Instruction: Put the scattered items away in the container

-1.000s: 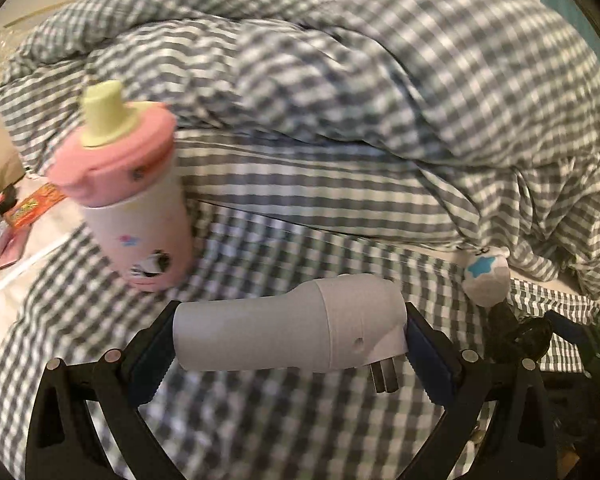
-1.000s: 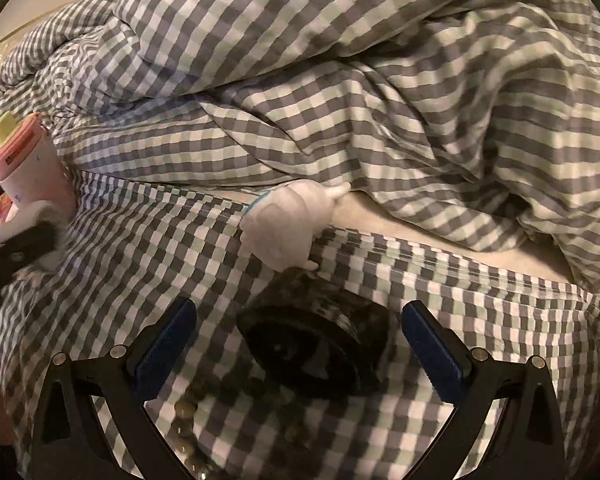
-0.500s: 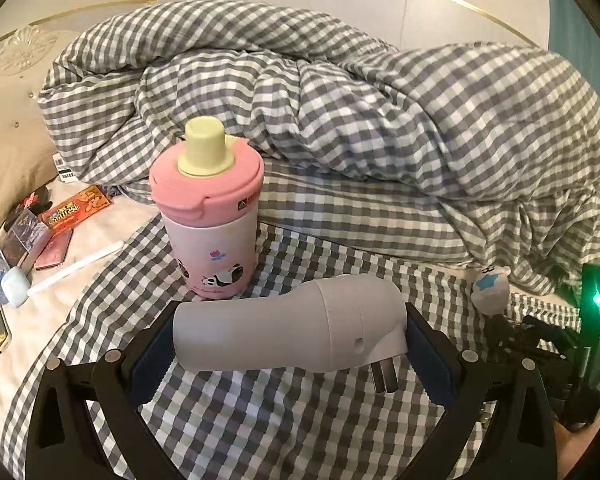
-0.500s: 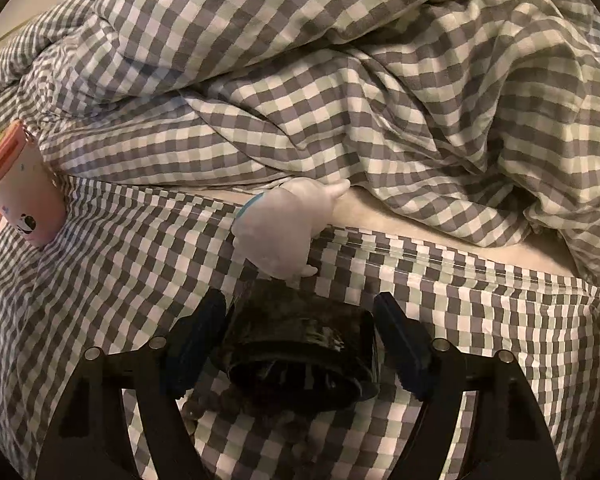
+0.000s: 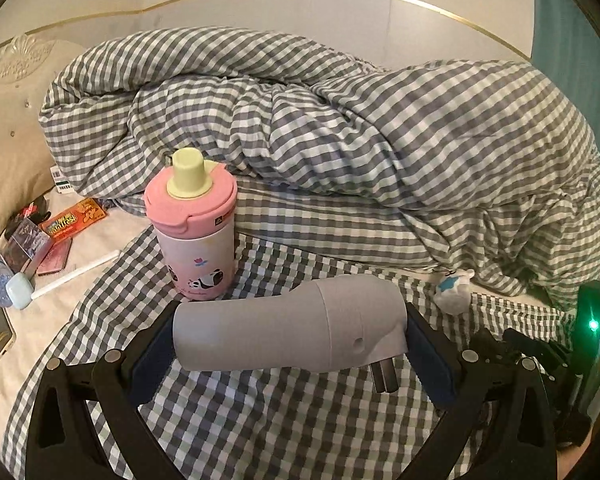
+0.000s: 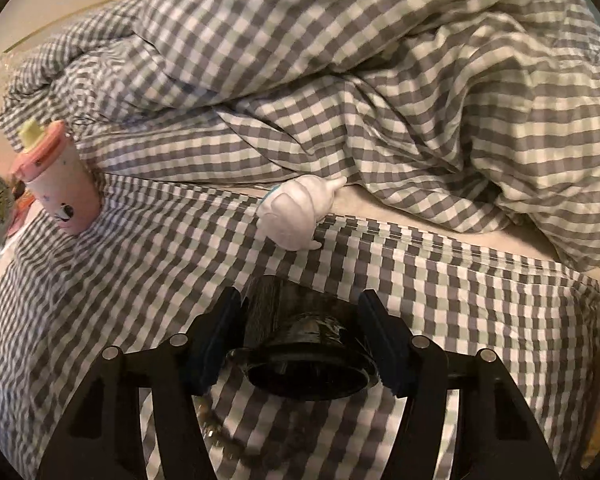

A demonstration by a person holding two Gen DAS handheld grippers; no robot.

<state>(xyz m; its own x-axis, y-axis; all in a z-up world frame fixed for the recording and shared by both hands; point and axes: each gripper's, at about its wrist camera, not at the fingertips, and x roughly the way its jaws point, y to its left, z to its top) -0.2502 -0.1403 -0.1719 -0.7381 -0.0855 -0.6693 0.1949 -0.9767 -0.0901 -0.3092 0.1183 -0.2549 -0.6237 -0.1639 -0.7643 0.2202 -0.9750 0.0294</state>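
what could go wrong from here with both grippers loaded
The left gripper pinches the grey plug-in device only by its ends, so it could pivot and slip out. The right gripper is closing on the glossy black jar, whose smooth wall may slide. No container is in view.

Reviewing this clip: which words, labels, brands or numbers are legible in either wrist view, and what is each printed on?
Orange snack packet: large lettering, too blurred to read.
Pink lid of the panda-print cup: small triangular sign, too small to read.
White barcode tag by the checked duvet: print too small.
Right wrist view: no text visible.
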